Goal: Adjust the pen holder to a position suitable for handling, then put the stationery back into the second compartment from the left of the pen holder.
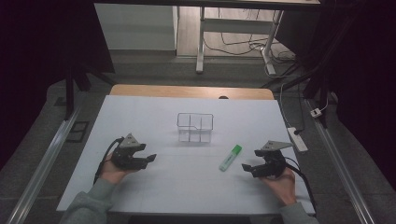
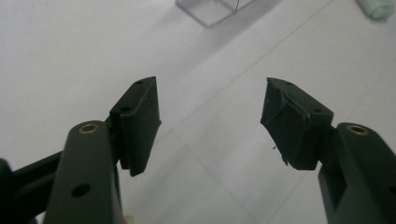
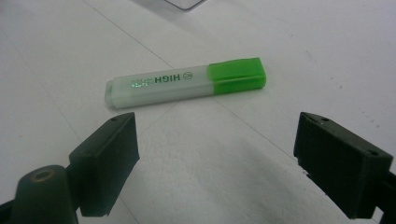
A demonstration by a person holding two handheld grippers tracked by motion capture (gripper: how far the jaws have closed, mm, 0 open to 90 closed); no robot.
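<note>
The green-capped highlighter [image 3: 187, 84] lies flat on the white table [image 1: 154, 186], toward its right edge and apart from the clear wire-framed organizer [image 1: 195, 127] near the far edge. The right gripper [image 1: 250, 169] sits just beside it, jaws spread, nothing between them. The left gripper [image 1: 148, 159], near the left edge, is likewise spread and empty. Risk: an off-center pinch on the smooth barrel would likely spin or squirt it away.
</note>
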